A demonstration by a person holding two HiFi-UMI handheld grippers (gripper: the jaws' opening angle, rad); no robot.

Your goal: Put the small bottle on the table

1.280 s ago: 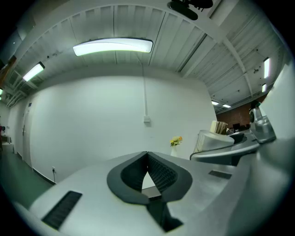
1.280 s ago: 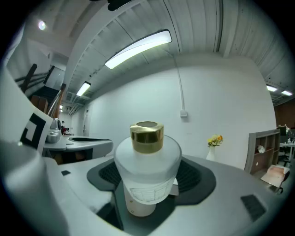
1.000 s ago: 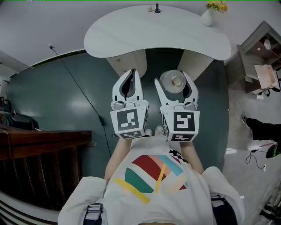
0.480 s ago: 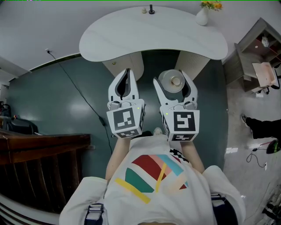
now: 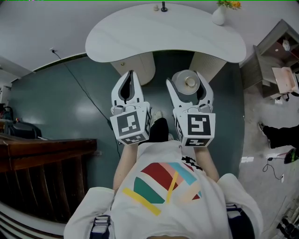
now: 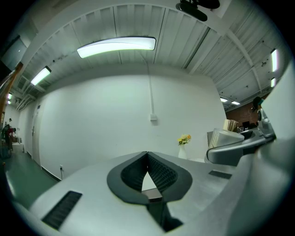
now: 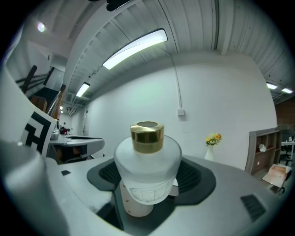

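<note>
My right gripper (image 5: 187, 80) is shut on the small bottle (image 5: 188, 84), a frosted white bottle with a gold cap. In the right gripper view the bottle (image 7: 147, 173) stands upright between the dark pads, its cap (image 7: 147, 137) on top. My left gripper (image 5: 129, 75) hangs beside it, to the left, shut on nothing; its pads (image 6: 159, 173) meet at the tips. Both grippers are held above the dark green floor, short of the white table (image 5: 140, 37) ahead.
A white vase with yellow flowers (image 5: 218, 16) stands at the table's far right, and a small dark object (image 5: 164, 7) sits at its far edge. An open shelf unit (image 5: 275, 56) is to the right, dark wooden furniture (image 5: 42, 163) to the left. A cable (image 5: 81, 91) runs over the floor.
Both grippers have drifted slightly forward toward the table, the left one also a little leftward. A dark shoe now shows between them. The hold on the bottle is unchanged.
</note>
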